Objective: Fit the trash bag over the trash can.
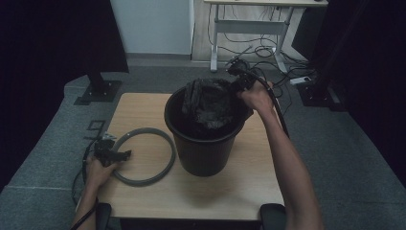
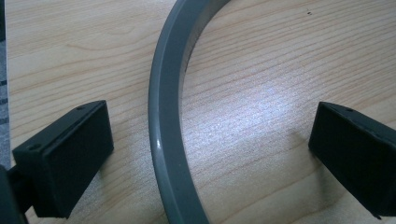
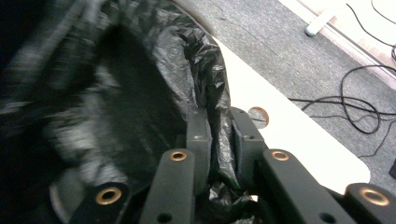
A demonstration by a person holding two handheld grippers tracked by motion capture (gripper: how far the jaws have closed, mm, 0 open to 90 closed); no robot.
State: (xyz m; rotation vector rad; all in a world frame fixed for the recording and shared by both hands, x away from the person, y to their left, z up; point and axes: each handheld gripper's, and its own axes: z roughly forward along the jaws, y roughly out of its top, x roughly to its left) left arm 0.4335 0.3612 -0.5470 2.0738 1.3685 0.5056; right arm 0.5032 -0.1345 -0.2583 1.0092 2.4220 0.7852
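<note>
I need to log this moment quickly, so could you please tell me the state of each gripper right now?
Left gripper: open, jaws straddling the grey plastic ring.
Right gripper: shut on the crinkled black plastic bin bag.

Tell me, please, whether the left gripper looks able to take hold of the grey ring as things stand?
Probably yes: the left gripper is open, its jaws standing either side of the grey ring lying flat on the table, with nothing between them.

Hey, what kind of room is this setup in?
Probably a lab or office workspace used for recording. A small wooden table stands on grey carpet, a height-adjustable desk has loose cables beneath it, and dark curtains hang at the sides.
</note>
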